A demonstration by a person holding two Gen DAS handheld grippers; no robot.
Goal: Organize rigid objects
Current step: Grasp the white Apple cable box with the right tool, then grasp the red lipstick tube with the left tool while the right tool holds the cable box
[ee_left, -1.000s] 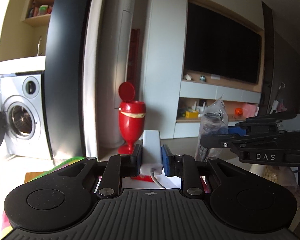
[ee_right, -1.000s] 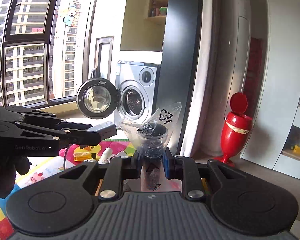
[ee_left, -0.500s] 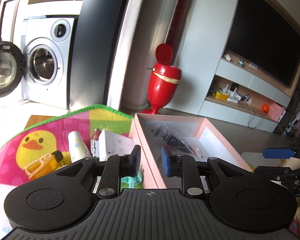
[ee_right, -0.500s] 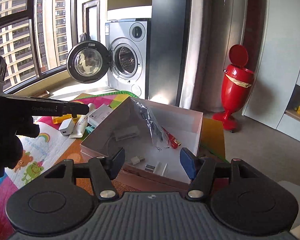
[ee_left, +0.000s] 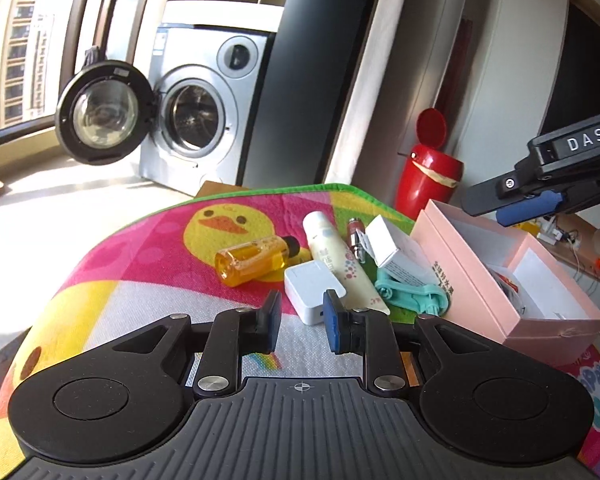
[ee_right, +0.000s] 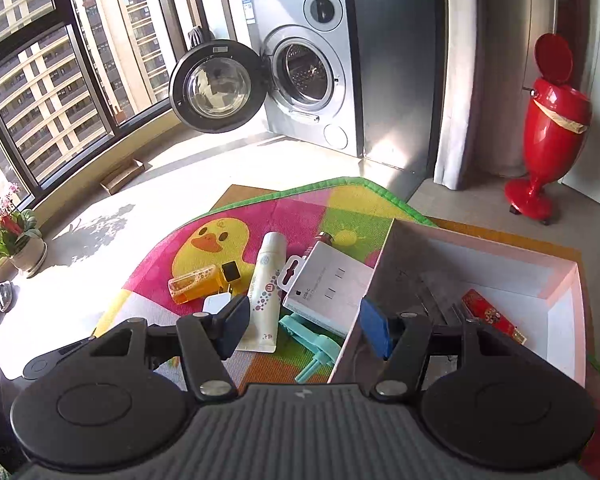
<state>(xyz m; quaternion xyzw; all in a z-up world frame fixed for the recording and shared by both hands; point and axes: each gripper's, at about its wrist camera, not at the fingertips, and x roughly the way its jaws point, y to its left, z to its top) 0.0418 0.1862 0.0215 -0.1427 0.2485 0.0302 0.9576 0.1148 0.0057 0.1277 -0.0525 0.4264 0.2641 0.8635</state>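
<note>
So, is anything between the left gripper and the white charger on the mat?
Nothing visible. The white charger lies just beyond the left gripper, whose jaws are open and empty. The cream tube lies close along its right side.

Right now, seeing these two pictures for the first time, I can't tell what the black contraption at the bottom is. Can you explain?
Each picture comes from a camera riding on a hand-held gripper, looking forward along its two jaws. One view belongs to the left gripper, the other to the right gripper; a person carries one in each hand. Both have their jaws apart and hold nothing. Below them, a colourful duck mat carries an orange bottle, a white tube, a small white charger, a white carton and a teal plastic piece. Beside these sits an open pink box with a red packet inside.
</note>
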